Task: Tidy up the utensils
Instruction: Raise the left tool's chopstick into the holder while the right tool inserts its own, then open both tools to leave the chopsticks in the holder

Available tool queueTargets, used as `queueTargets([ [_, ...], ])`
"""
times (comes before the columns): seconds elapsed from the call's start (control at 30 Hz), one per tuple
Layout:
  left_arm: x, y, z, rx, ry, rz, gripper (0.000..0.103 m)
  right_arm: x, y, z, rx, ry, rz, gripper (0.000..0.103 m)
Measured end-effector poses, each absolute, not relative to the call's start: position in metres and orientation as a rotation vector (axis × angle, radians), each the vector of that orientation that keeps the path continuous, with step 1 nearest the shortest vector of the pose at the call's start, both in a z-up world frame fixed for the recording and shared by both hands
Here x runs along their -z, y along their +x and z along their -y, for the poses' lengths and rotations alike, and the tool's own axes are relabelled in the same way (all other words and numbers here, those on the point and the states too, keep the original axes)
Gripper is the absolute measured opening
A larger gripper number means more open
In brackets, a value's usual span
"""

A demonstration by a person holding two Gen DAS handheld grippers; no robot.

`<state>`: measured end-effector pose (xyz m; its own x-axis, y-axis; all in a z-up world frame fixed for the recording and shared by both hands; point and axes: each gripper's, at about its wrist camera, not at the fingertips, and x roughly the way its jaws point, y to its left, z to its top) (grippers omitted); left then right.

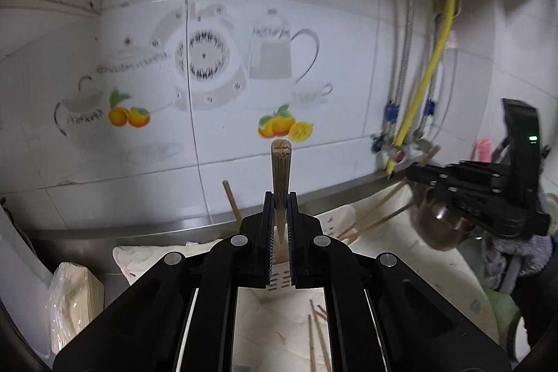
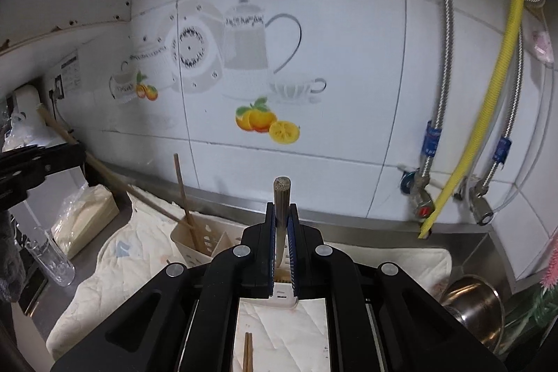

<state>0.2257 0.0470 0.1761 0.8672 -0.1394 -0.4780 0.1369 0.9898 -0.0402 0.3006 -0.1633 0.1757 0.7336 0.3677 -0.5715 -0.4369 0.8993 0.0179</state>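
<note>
My left gripper is shut on a wooden chopstick, seen end-on against the tiled wall. My right gripper is likewise shut on a chopstick. Below both sits a cream slotted utensil holder on a white cloth, with one chopstick standing in it. Each gripper shows in the other's view: the right gripper at the right, the left gripper at the left with its long stick. Loose chopsticks lie on the cloth.
A steel pot stands at the right near the wall corner. Braided pipes and a yellow hose hang down to valves. At the left are a clear glass and a plastic-wrapped pack. A steel ledge runs along the wall.
</note>
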Motion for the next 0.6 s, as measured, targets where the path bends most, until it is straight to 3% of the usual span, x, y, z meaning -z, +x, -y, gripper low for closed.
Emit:
queueTargets([
  [0.6, -0.096, 0.289, -0.063, 0.141, -0.122, -0.705, 0.006, -0.129, 0.329, 0.162, -0.424, -0.117, -0.707, 0.007],
])
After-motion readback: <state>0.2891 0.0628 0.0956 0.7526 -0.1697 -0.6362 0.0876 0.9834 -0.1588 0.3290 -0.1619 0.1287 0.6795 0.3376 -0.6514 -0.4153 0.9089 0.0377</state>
